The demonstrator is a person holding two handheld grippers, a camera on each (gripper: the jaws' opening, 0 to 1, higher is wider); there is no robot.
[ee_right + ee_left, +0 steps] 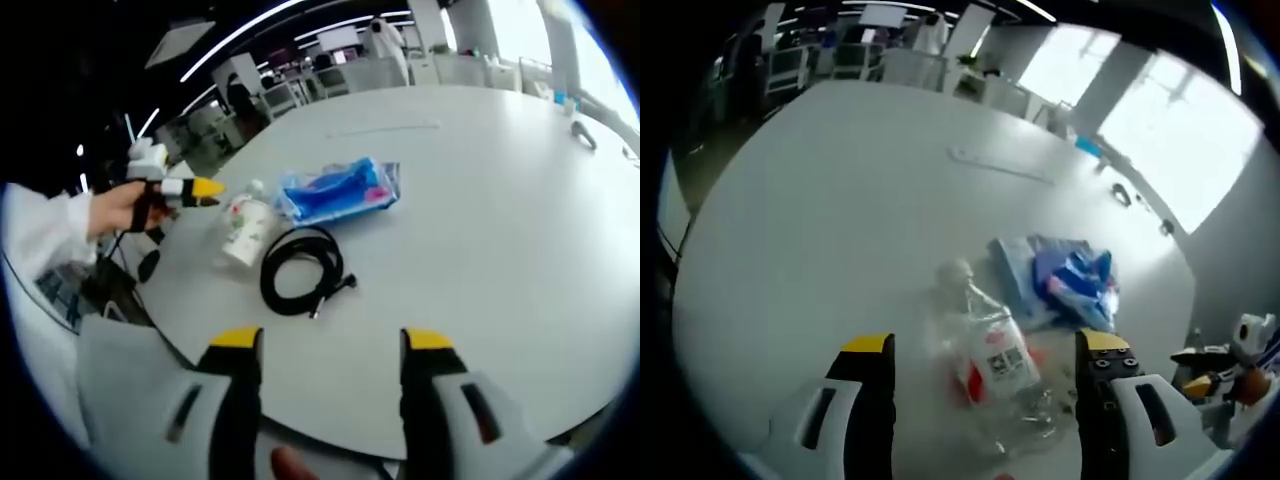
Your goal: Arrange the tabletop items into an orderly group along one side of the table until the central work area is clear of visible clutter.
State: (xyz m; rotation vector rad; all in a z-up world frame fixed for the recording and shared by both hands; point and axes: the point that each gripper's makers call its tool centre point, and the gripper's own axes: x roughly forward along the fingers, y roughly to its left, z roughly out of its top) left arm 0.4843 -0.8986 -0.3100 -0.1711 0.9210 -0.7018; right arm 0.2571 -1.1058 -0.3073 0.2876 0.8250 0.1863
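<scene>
- In the right gripper view, the left gripper [205,187], grey-bodied with yellow tips and held in a person's hand [118,208], sits just beside the clear plastic bottle with a white printed label [243,228], which lies on its side near the table's edge.
- In its own view the left gripper's [985,352] jaws stand wide apart with the bottle [990,355] lying between them but untouched; I judge it is lined up to take the bottle.
- Right of the bottle lies a coiled black cable [300,268], and beyond it a flat blue plastic packet [338,190]; all three cluster near one side of the round white table [500,200].
- The right gripper [330,345] hangs back over the near rim, jaws open and empty, probably waiting.
</scene>
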